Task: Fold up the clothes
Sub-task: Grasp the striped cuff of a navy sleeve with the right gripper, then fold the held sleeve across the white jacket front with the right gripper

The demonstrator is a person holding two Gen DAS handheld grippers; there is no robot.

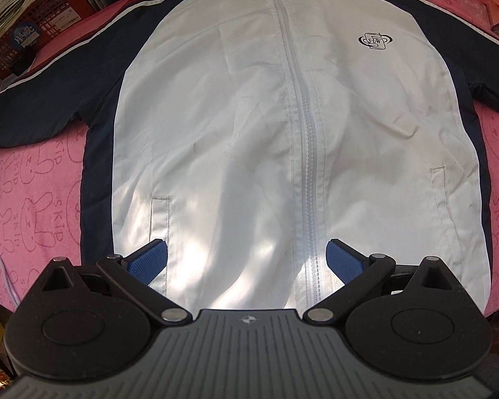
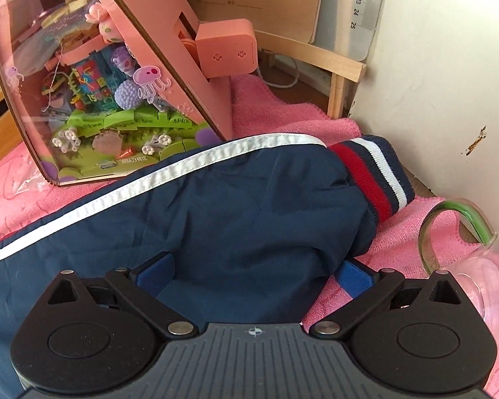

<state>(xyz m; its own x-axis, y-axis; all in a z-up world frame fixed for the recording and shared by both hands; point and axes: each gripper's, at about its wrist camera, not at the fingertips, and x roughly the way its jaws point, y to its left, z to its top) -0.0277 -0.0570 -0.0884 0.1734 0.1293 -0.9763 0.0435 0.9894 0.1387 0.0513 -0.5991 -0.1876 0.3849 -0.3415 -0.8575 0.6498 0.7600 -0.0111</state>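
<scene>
A white and navy zip jacket (image 1: 243, 126) lies flat, front up, on a pink towel (image 1: 33, 206), with both navy sleeves spread out sideways. My left gripper (image 1: 246, 259) is open above the jacket's lower hem, just left of the zipper (image 1: 307, 173). In the right wrist view a navy sleeve (image 2: 216, 212) with a white stripe ends in a red, white and navy striped cuff (image 2: 376, 176). My right gripper (image 2: 254, 276) is open over the sleeve, its blue pads (image 2: 156, 274) on either side of the sleeve's lower edge, holding nothing.
A pink toy display box (image 2: 109, 76) stands just behind the sleeve, with a pink switch block (image 2: 228, 48) beside it. A glass pitcher (image 2: 465, 259) sits at the right by the white wall (image 2: 449, 83). Stacked books and crates (image 1: 26, 16) line the far left.
</scene>
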